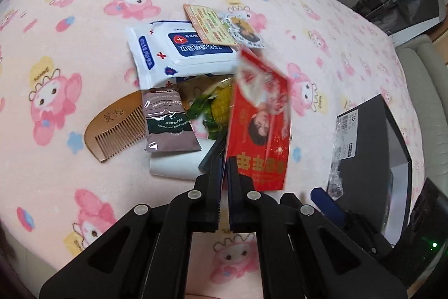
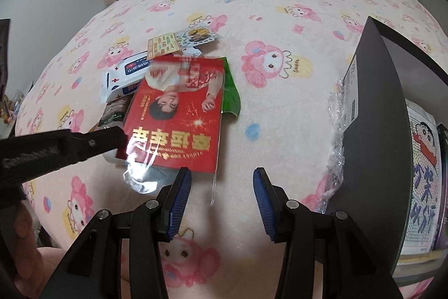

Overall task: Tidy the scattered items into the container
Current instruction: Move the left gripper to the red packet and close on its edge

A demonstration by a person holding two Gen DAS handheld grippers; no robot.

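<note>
The left gripper (image 1: 223, 167) has its fingers pinched on one red packet (image 1: 259, 125), lifted above the pile on the bed (image 1: 84, 18): one wipes pack (image 1: 179, 49), one comb (image 1: 117, 128), one tube (image 1: 168, 125). The right gripper (image 2: 222, 181) hangs wide open, holding nothing, beside one black box (image 2: 372, 114).

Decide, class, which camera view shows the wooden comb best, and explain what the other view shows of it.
The left wrist view shows it best: the wooden comb lies in full sight on the pink blanket, teeth and engraved characters clear, its right end tucked under a brown tube. In the right wrist view I cannot find it.
</note>
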